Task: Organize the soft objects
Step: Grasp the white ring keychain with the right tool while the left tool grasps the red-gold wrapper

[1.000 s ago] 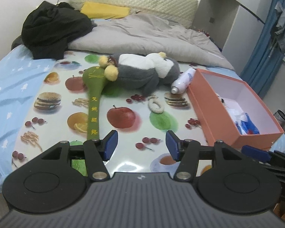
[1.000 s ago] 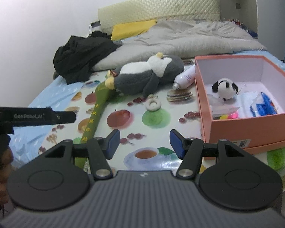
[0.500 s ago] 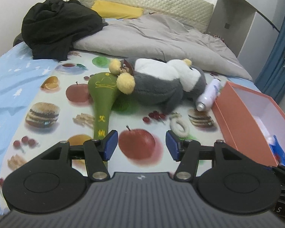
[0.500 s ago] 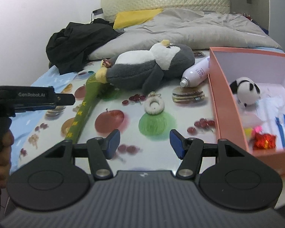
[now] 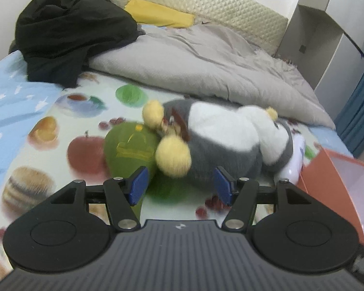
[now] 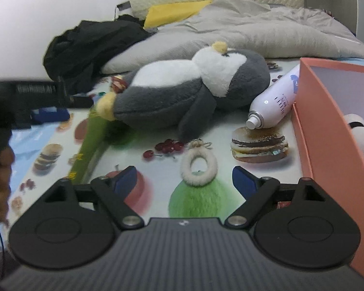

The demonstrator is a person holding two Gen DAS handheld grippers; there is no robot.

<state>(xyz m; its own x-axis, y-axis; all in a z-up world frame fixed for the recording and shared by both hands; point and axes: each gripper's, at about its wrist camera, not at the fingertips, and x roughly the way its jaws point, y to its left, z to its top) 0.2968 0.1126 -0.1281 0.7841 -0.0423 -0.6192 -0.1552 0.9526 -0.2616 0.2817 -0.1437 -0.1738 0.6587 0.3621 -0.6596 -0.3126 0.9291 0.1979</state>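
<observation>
A grey and white plush penguin (image 5: pixel 225 143) with yellow feet lies on its back on the fruit-print sheet (image 5: pixel 53 145); it also shows in the right wrist view (image 6: pixel 182 92). Its feet rest on a green plush paddle (image 5: pixel 131 150), whose long handle (image 6: pixel 89 143) runs toward me. My left gripper (image 5: pixel 179 185) is open and empty, just short of the penguin's yellow foot. My right gripper (image 6: pixel 184 180) is open and empty, just short of a small white fuzzy ring (image 6: pixel 199 167). An orange box (image 6: pixel 327 131) at the right holds a small panda plush (image 6: pixel 362 133).
A white spray bottle (image 6: pixel 274 101) lies against the box's left wall. A grey duvet (image 5: pixel 206 58), a black heap of clothes (image 5: pixel 68 31) and a yellow pillow (image 5: pixel 157 17) lie at the head of the bed. The left gripper's body (image 6: pixel 34 97) shows at the right view's left edge.
Both grippers have moved forward over the bed. The left one has closed in on the penguin's feet, the right one on the fuzzy ring. Both stay open.
</observation>
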